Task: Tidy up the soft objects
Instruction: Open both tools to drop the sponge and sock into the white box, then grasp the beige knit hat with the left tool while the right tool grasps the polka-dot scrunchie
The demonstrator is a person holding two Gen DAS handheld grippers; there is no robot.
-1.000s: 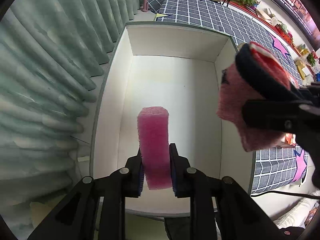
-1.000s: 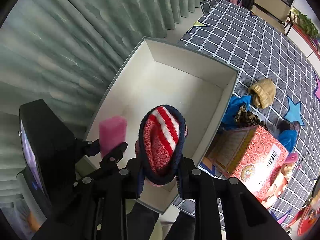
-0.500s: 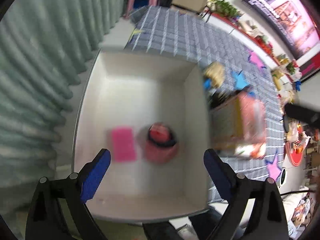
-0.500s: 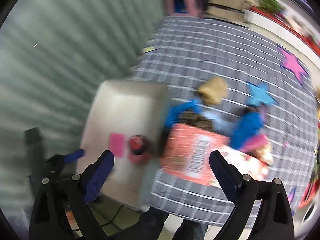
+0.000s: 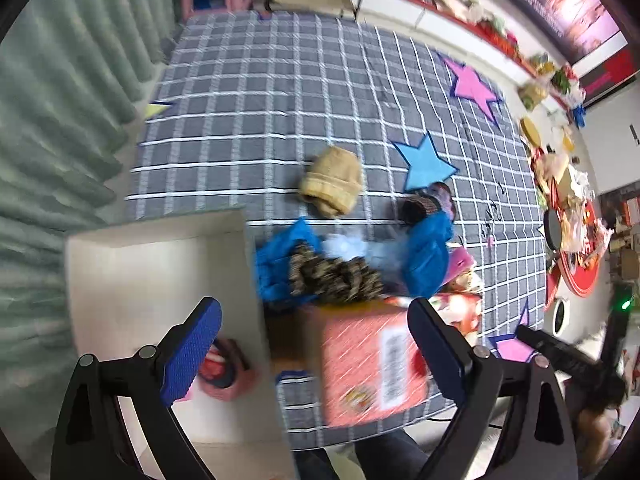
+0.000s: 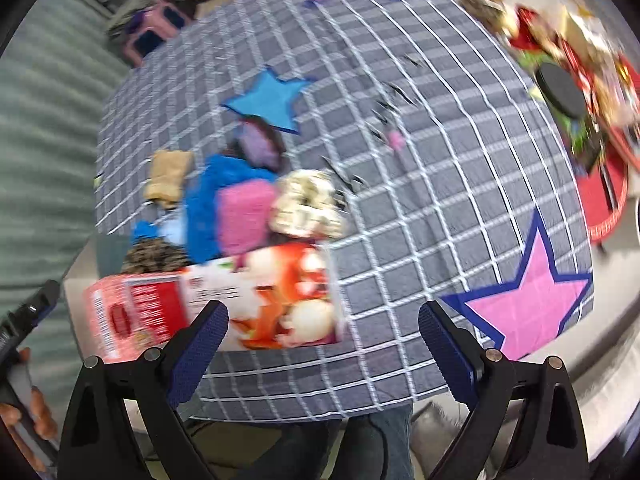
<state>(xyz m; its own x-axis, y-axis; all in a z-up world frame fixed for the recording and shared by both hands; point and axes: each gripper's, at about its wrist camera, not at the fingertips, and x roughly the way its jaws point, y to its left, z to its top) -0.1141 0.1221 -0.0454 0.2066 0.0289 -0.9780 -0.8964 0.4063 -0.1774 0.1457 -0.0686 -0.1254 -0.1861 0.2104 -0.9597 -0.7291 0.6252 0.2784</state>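
Both tongs stand released, their blue-padded jaws spread wide with nothing between them. The left tongs (image 5: 314, 344) hang over the seam between a white box (image 5: 152, 264) and a red carton (image 5: 372, 364). Inside the white box, near its right wall, lies a pink knitted hat with a dark rim and red-and-white stripes (image 5: 224, 372), partly hidden behind the left blue pad (image 5: 192, 350). The box sits at the left end of a counter covered by a grey checked cloth (image 5: 304, 100) with pink and blue stars.

The other soft things lie in a heap on the cloth just beyond the red carton: a blue fleece piece (image 5: 426, 256), a mottled brown furry piece (image 5: 336, 276) touching the carton's far edge, and something pale blue between them (too blurred to name). A tan knitted hat (image 5: 332, 184) lies a little farther out, apart from the heap, and a dark patterned roll (image 5: 426, 204) rests beside the blue star.

The right tongs (image 6: 324, 344) hover over the near edge of the counter, above the red carton's printed face (image 6: 224, 300). In this view a pink fuzzy item (image 6: 244, 216) and a cream-and-brown bundle (image 6: 308, 204) sit against the carton's far side, with the blue fleece behind them. At the lower left edge of the right wrist view, a hand (image 6: 38, 420) grips a dark handle.
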